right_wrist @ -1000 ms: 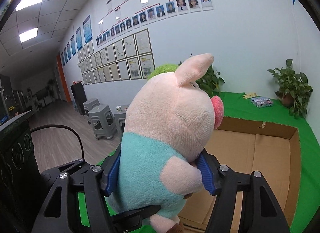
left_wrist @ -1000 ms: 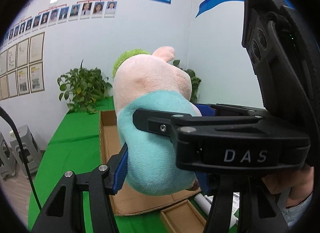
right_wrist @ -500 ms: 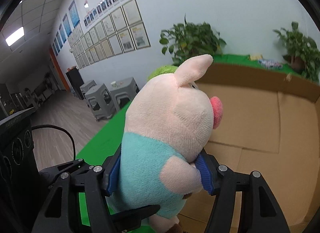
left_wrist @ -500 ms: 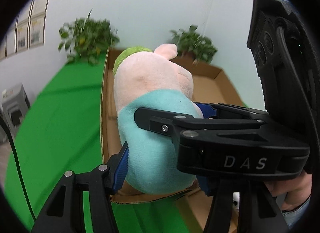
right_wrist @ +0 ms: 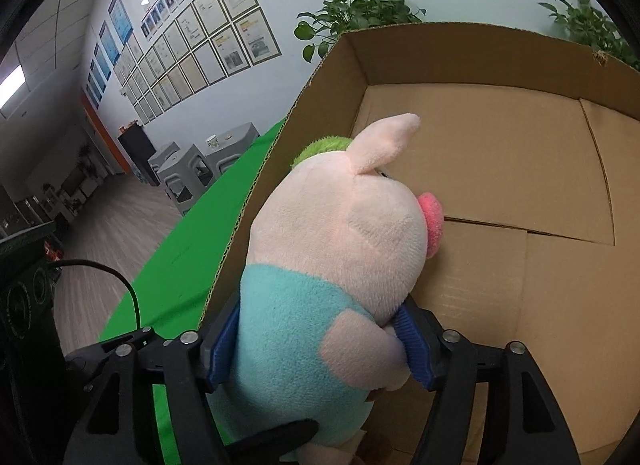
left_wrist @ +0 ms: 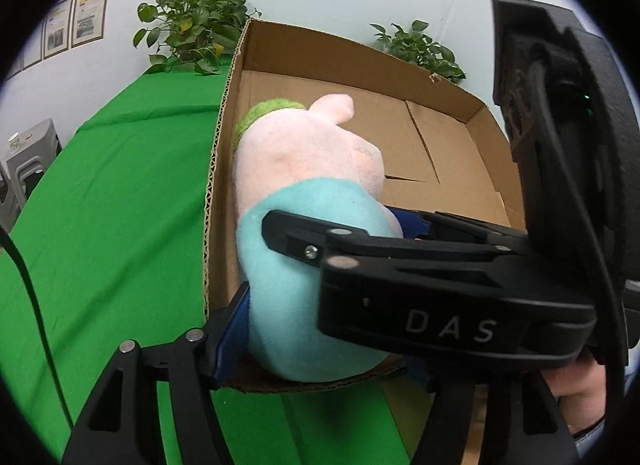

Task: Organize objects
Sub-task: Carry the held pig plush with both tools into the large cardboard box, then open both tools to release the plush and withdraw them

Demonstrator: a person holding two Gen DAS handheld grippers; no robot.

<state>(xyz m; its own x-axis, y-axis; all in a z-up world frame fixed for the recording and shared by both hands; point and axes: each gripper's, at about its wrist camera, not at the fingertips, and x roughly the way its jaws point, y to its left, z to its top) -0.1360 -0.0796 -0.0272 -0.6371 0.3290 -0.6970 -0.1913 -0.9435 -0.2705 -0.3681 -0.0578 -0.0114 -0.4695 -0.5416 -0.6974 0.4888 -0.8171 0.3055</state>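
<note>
A plush pig (left_wrist: 304, 185) with a pink head, teal shirt and green tuft sits upright in the near left corner of an open cardboard box (left_wrist: 360, 53), its snout toward the box floor's seam. My left gripper (left_wrist: 320, 349) grips its teal body low down, blue pads against the plush. My right gripper (left_wrist: 348, 225) crosses in from the right and clasps the pig higher up. In the right wrist view the pig (right_wrist: 340, 225) fills the gap of the right gripper (right_wrist: 318, 345), pads touching shirt and arm. Both pairs of jaws are opening. The box wall (right_wrist: 480, 37) rises behind.
The box stands on a green tablecloth (left_wrist: 100, 205). Two potted plants (left_wrist: 192, 37) (left_wrist: 416, 49) stand behind it against the white wall. Grey stools (right_wrist: 188, 173) stand on the floor left of the table. A person's hand (left_wrist: 576, 397) holds the right gripper.
Both grippers have come down with the pig, from above the box to inside its near left corner. The pads now sit a little wider on the plush.
</note>
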